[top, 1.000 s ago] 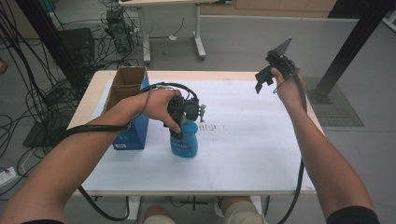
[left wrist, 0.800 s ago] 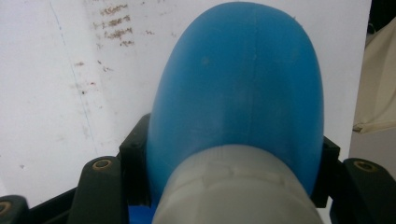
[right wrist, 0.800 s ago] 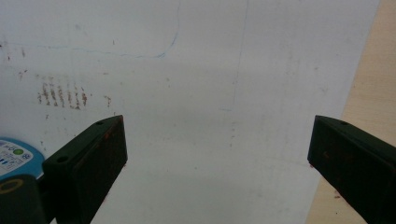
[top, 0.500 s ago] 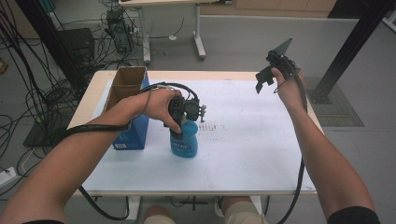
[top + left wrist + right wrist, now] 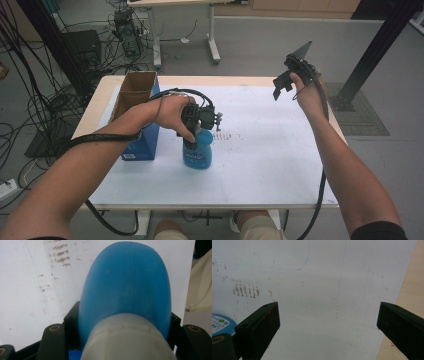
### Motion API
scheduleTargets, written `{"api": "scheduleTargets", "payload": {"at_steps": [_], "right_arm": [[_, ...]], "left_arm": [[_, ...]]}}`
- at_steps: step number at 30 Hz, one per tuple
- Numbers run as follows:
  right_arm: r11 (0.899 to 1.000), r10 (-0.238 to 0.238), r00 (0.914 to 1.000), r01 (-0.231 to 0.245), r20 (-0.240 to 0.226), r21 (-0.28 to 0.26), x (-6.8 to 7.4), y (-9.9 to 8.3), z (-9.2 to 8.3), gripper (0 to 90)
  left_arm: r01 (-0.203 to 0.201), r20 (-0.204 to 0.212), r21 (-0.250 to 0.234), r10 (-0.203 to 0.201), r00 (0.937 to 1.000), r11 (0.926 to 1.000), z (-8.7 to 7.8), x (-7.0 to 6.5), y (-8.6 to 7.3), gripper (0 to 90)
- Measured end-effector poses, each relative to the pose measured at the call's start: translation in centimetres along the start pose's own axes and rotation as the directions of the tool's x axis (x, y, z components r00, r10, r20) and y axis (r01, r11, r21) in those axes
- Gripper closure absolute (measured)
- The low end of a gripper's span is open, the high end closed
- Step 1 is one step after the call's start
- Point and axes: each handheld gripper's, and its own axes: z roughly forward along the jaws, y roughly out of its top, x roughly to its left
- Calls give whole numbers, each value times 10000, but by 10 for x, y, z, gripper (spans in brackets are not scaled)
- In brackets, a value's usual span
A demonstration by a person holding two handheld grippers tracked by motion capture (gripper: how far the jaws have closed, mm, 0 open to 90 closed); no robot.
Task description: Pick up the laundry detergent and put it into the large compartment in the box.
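Nothing has shifted since earlier: left gripper [image 5: 196, 142] stays clamped on the upright blue bottle [image 5: 198, 151] mid-tabletop [image 5: 280, 165] beside the cardboard box [image 5: 134, 95], steadying it; right gripper [image 5: 289, 80] hovers apart, waiting.

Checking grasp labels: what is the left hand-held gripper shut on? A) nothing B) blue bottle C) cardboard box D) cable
B: the left hand-held gripper has its jaws pressed against both sides of the blue bottle, which stands on the table beside the box.
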Motion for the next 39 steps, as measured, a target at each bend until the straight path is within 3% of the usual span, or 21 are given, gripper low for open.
{"api": "scheduleTargets", "payload": {"at_steps": [5, 8, 15, 19, 22, 26, 28, 30, 31, 32, 33, 35, 36, 37, 38, 39], "right_arm": [[10000, -38, 10000, 38, -4, -11, 0, -1, -1, 46], [10000, -56, 10000, 56, -13, 8, 1, -1, 0, 46], [9999, -129, 9999, 129, -73, -4, 1, -4, -1, 46], [9999, -164, 9998, 164, -110, -8, 0, -5, -3, 46], [9999, -173, 9997, 173, -152, 6, -1, -6, -4, 46], [9997, -232, 9996, 231, -176, -38, -1, -8, -6, 46], [9996, -274, 9994, 274, -191, -31, 0, -9, -6, 46], [9996, -300, 9994, 300, -180, -12, 1, -9, -6, 46], [9995, -323, 9993, 323, -181, 5, 2, -9, -6, 46], [9995, -323, 9993, 323, -181, 5, 2, -9, -6, 46], [9994, -337, 9993, 337, -166, 1, 3, -9, -5, 46], [9992, -389, 9991, 389, -183, -9, 6, -9, -5, 46], [9991, -425, 9989, 425, -195, -5, 7, -9, -5, 46], [9989, -470, 9987, 470, -203, -2, 8, -9, -5, 46], [9989, -470, 9987, 470, -203, -2, 8, -9, -5, 46], [9987, -504, 9985, 504, -191, 12, 10, -8, -6, 46]], "left_arm": [[182, 3, 57, -182, 9998, 9998, -7, 1, 3, 379], [489, -12, 158, -489, 9988, 9987, -15, 2, 7, 379], [1145, -88, 166, -1143, 9934, 9933, -46, 5, 15, 379], [1699, -255, 147, -1695, 9852, 9854, -68, 5, 16, 379], [2379, -344, 31, -2376, 9707, 9713, -93, 8, 13, 379], [3338, -296, -49, -3338, 9422, 9426, -119, 17, 8, 379], [3630, -506, -258, -3638, 9301, 9314, -132, 16, 4, 379], [4025, -750, -353, -4040, 9117, 9147, -147, 15, 0, 379], [4025, -750, -353, -4040, 9117, 9147, -147, 15, 0, 380], [4223, -848, -366, -4239, 9017, 9057, -153, 15, -1, 380], [4481, -923, -452, -4504, 8881, 8928, -159, 15, -3, 379], [5227, -1012, -588, -5260, 8444, 8505, -177, 17, -11, 379], [5227, -1012, -588, -5260, 8444, 8505, -177, 17, -11, 379], [5781, -913, -711, -5824, 8077, 8129, -188, 22, -19, 379], [5781, -913, -711, -5824, 8077, 8129, -188, 22, -19, 379], [5973, -862, -779, -6023, 7936, 7982, -194, 23, -24, 379]]}}
